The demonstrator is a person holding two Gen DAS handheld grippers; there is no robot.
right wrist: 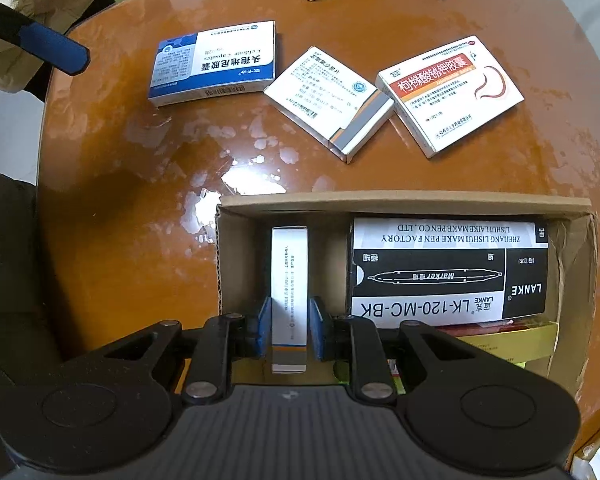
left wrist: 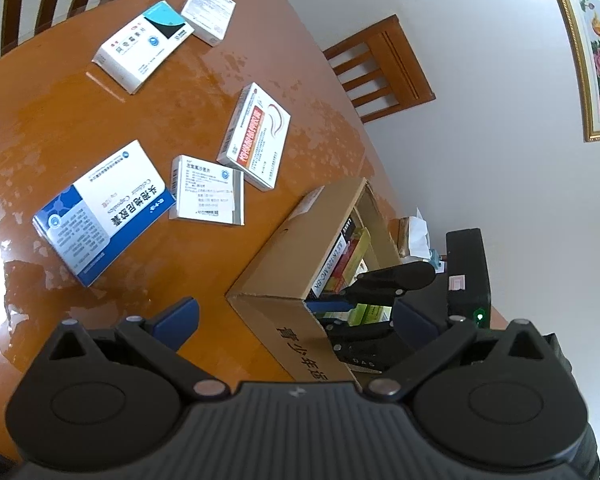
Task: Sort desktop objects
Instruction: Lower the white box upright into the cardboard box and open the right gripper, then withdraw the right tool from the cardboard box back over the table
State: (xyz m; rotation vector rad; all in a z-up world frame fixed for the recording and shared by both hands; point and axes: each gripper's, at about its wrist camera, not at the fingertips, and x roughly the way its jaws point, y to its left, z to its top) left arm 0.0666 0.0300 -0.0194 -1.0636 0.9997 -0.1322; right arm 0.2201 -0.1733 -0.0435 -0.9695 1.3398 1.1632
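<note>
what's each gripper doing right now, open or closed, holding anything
Left gripper: open, holding nothing.
Right gripper: closed on a slim white box, held edge-up inside the cardboard box.

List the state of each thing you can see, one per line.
Carton: open-topped, partly filled.
Slim box: on edge, clamped, inside the carton.
Marker box: lying in the carton.
Blue box: flat on table.
Red box: flat on table.
Right gripper: shut on slim box.
Left gripper: open, empty.

Left wrist view oblique, farther; right straight down, close; both share carton.
</note>
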